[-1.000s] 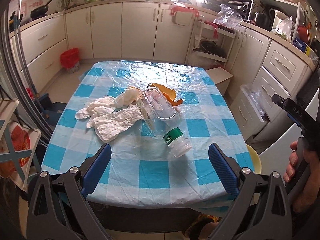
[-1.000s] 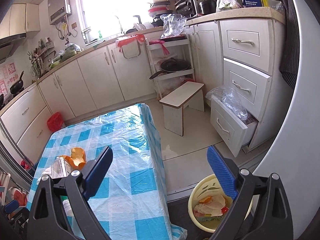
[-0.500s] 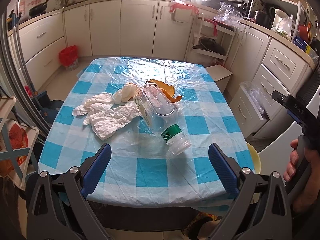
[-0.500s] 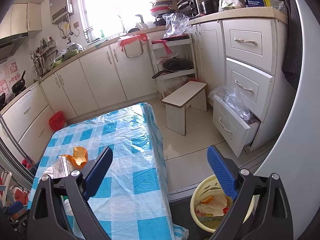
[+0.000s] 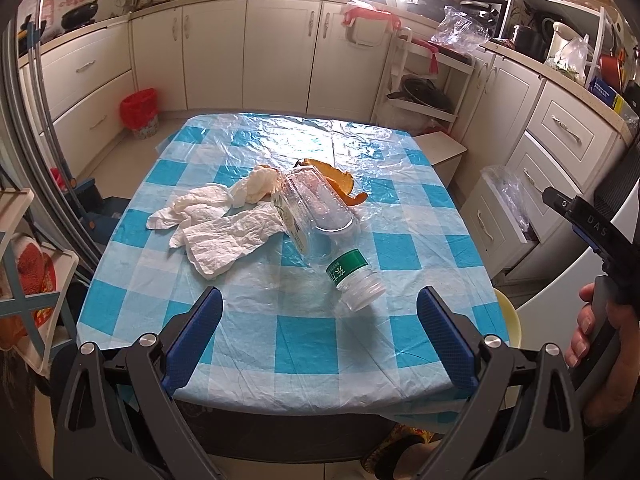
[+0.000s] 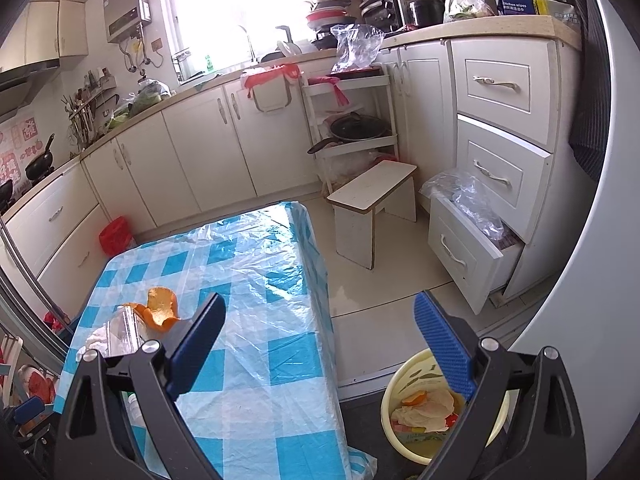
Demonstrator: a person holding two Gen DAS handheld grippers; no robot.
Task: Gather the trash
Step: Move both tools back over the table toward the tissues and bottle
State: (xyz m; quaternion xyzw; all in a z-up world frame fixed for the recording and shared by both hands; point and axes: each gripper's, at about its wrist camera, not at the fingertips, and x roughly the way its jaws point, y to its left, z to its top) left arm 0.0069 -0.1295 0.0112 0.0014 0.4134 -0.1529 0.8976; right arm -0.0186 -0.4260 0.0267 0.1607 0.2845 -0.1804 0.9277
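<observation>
Hovering at near table edge: left gripper (image 5: pixel 318 328) spread, empty. Water bottle (image 5: pixel 352 280) lies nearest, 12 o'clock; crumpled tissues (image 5: pixel 224 236) at 11; orange peel (image 5: pixel 336 184) beyond. Take bottle across its body. Right gripper (image 6: pixel 318 340) spread, empty, over yellow bin (image 6: pixel 400 432), 5 o'clock.

1. Daylight is pouring in through the window (image 6: pixel 224 12), blowing it out to plain white in both views.
2. Glare is glinting off the clear plastic sheet (image 5: pixel 320 140) covering the table.
3. Fisheye distortion is bending the cabinets (image 6: pixel 192 160) and drawers near the edges, and dark vignetting is cutting off the corners.
4. The near gripper frames are lying in shadow; focus is holding sharp across the scene.
</observation>
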